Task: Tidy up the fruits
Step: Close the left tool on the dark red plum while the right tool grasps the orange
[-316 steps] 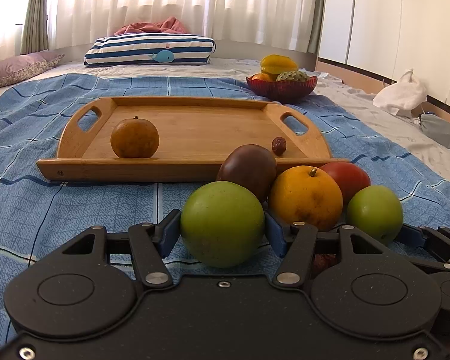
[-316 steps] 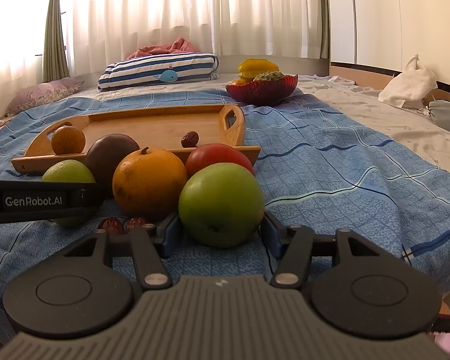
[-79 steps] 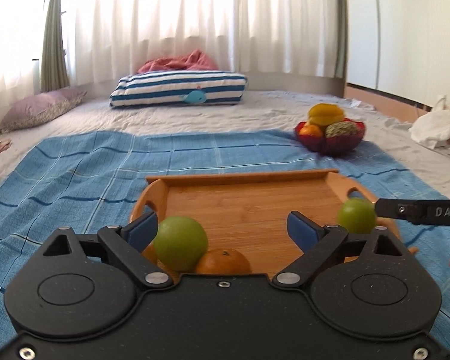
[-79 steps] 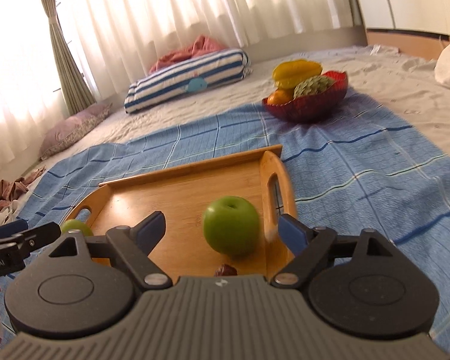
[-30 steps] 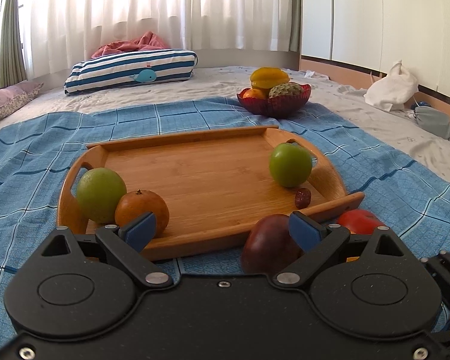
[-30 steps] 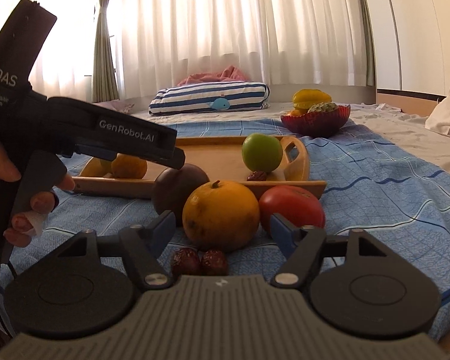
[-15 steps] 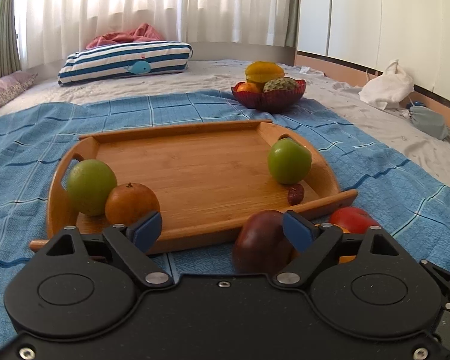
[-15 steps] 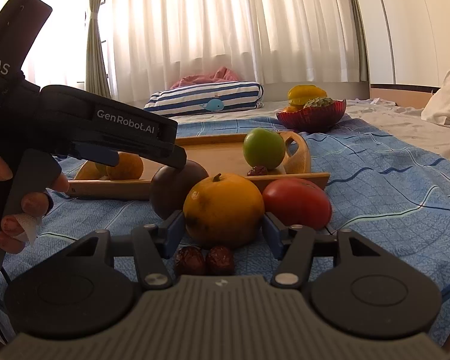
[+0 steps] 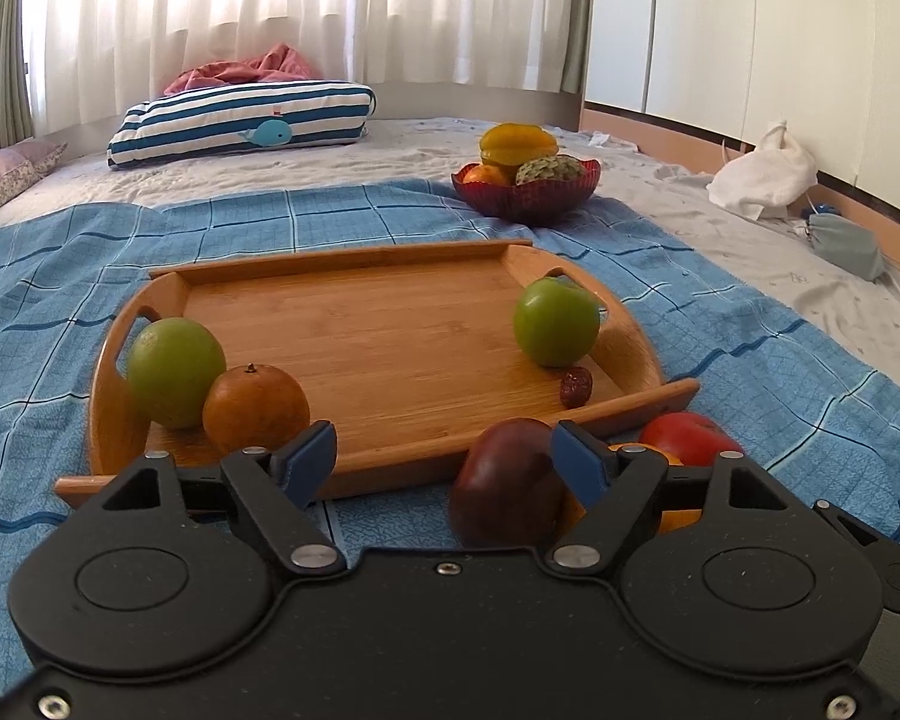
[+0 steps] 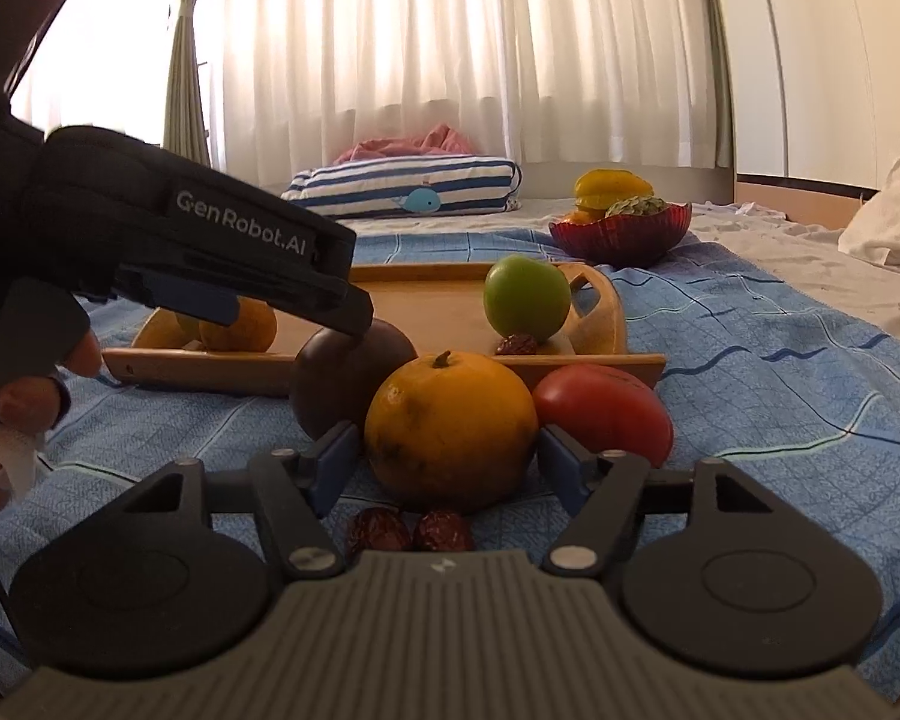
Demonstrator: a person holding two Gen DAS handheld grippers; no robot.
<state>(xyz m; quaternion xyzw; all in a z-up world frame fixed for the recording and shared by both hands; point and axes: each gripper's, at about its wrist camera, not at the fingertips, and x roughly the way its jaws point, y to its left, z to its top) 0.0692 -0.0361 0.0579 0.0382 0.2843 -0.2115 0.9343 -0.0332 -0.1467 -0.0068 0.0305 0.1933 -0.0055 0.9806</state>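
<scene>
A wooden tray (image 9: pixel 390 330) on the blue blanket holds two green apples (image 9: pixel 175 371) (image 9: pixel 555 320), a small orange (image 9: pixel 254 408) and a red date (image 9: pixel 576 386). My left gripper (image 9: pixel 444 459) is open, with a dark purple fruit (image 9: pixel 504 489) just in front of the tray by its right finger. My right gripper (image 10: pixel 444 459) is closed around a large orange (image 10: pixel 450 429) on the blanket, fingers touching both sides. A red tomato (image 10: pixel 606 414) lies to its right, and two dates (image 10: pixel 411 531) lie below it.
A red bowl (image 9: pixel 528 195) of fruit stands beyond the tray at the back right. A striped pillow (image 9: pixel 240 123) lies farther back. A white bag (image 9: pixel 762 180) sits at the right by the wall. The left tool's body (image 10: pixel 168 252) crosses the right wrist view.
My right gripper has closed in onto the large orange. My left gripper has moved nearer the dark purple fruit and narrowed a little. The fruits on the tray have not moved.
</scene>
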